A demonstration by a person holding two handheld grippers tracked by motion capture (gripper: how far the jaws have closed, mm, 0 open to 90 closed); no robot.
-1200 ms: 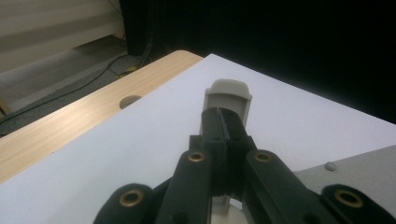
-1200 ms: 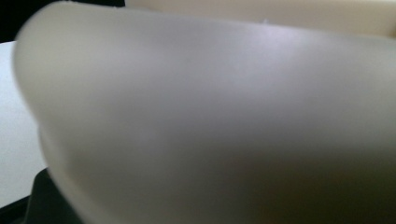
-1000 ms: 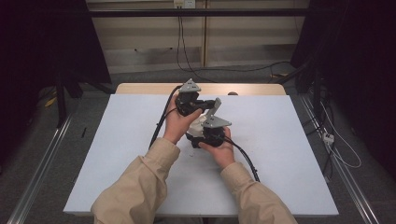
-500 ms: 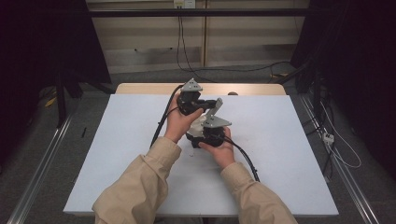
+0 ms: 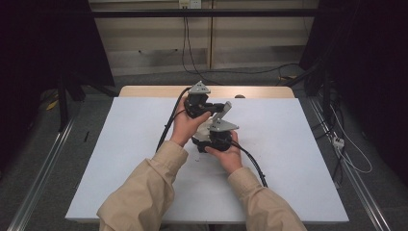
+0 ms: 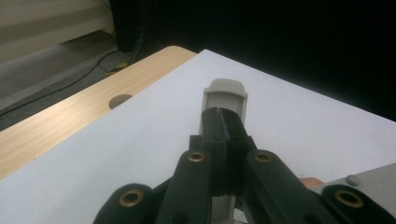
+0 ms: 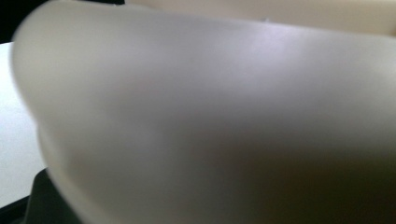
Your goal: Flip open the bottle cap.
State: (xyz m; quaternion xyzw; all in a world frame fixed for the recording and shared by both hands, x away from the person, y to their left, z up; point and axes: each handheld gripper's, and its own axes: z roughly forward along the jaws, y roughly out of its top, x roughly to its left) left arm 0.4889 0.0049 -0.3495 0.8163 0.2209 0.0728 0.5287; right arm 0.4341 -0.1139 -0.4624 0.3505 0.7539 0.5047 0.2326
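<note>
Near the middle of the white table [image 5: 288, 159], two hands hold the grippers close together. My left gripper [image 5: 215, 107] points right, and its jaws [image 6: 223, 116] are shut on a thin pale grey plastic piece [image 6: 225, 93] with a rounded end, held above the table. Just nearer to the person sits my right gripper [image 5: 211, 135], under its grey plate. A pale whitish object [image 7: 210, 116] is pressed close to its camera, blurred, and hides its jaws. This pale object [image 5: 206, 126] lies between the two grippers.
A strip of bare wood [image 5: 144, 91] with a round hole [image 6: 120, 100] runs along the table's far edge. Black cables [image 5: 166, 130] trail from both grippers across the table. Metal rails [image 5: 43, 163] flank the table, and loose cables lie on the floor behind.
</note>
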